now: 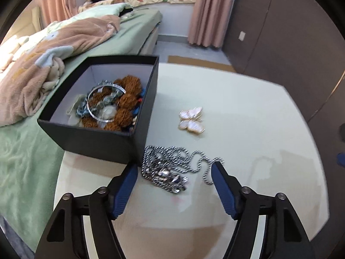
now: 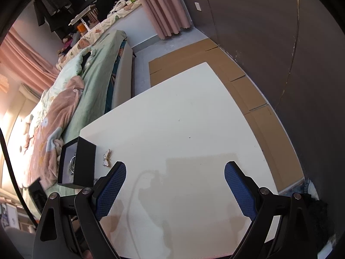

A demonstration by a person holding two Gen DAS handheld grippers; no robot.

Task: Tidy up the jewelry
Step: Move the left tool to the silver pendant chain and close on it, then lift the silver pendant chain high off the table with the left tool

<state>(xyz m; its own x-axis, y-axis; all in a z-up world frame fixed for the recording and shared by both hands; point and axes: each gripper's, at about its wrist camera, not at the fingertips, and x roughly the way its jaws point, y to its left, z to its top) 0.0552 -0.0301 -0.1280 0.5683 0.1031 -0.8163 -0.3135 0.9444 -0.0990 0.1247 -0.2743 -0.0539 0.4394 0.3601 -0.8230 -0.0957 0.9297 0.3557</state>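
We have the left gripper (image 1: 174, 168) down at the white worktop (image 1: 248, 112), its blue-padded fingers (image 1: 127, 185) standing fairly wide and straddling the heaped silver twisted-rope chain necklace (image 1: 172, 168). The pile lies between the pads. The right pad sits over an outlying loop of the chain, though we cannot tell whether it touches, and the left pad is just clear of the heap. Nothing is clamped yet.

We judge the step in hand to be the pickup of this necklace, with the fingers placed around it but not pressing.

Just beyond the left finger, almost against its tip, stands the open black cardboard box with a pale lining (image 1: 142, 108), already holding a clear bangle, brown fuzzy pieces and blue-grey fabric items. Beyond the right finger, well apart from the chain, lies the white mother-of-pearl butterfly brooch with gold edging (image 1: 192, 119), not yet stowed.

The next move, we think, calls for closing on the dense middle of the heap, not on the loose loop, then lifting high enough to clear the box wall, since trailing chain could snag on the rim.

Our right gripper (image 2: 175, 168) hangs over bare worktop with its fingers wide and empty; the box and the brooch lie beyond its left finger.
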